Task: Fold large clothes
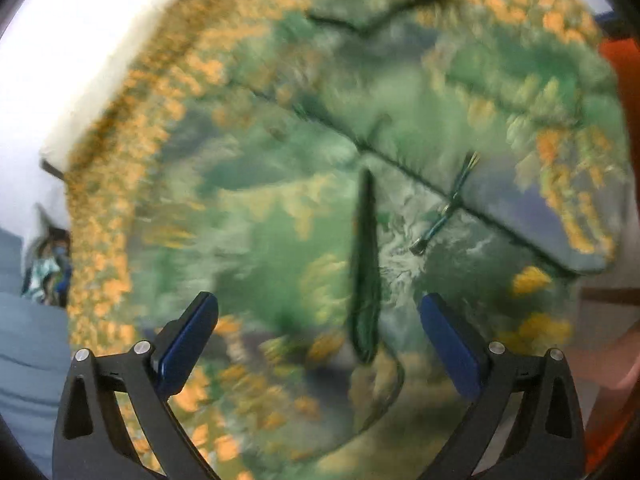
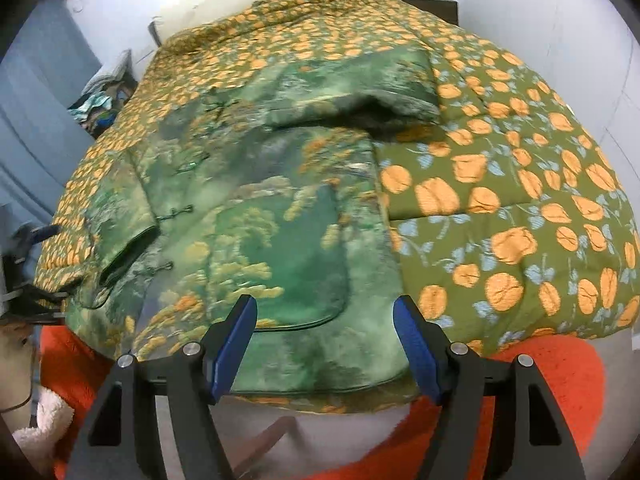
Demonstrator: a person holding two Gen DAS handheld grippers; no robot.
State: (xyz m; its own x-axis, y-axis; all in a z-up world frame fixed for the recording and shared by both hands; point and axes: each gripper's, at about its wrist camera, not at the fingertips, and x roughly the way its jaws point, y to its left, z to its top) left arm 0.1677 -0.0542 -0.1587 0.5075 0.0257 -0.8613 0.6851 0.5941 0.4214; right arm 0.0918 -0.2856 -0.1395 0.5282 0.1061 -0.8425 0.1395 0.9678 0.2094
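Observation:
A green landscape-print padded jacket (image 2: 256, 208) lies spread on a bed, front up, with knot buttons down its closure and one sleeve (image 2: 352, 96) folded across the top. My right gripper (image 2: 325, 312) is open and empty, just above the jacket's near hem. In the left wrist view, which is motion-blurred, the same jacket (image 1: 304, 208) fills the frame with a dark fold line and a frog button (image 1: 448, 208). My left gripper (image 1: 318, 312) is open and empty, close above the cloth.
The jacket rests on a green quilt with orange fruit print (image 2: 512, 200) covering the bed. Orange fuzzy fabric (image 2: 560, 376) lies at the bed's near edge. A white wall (image 2: 540, 20) stands behind and a cluttered shelf (image 2: 100, 104) at far left.

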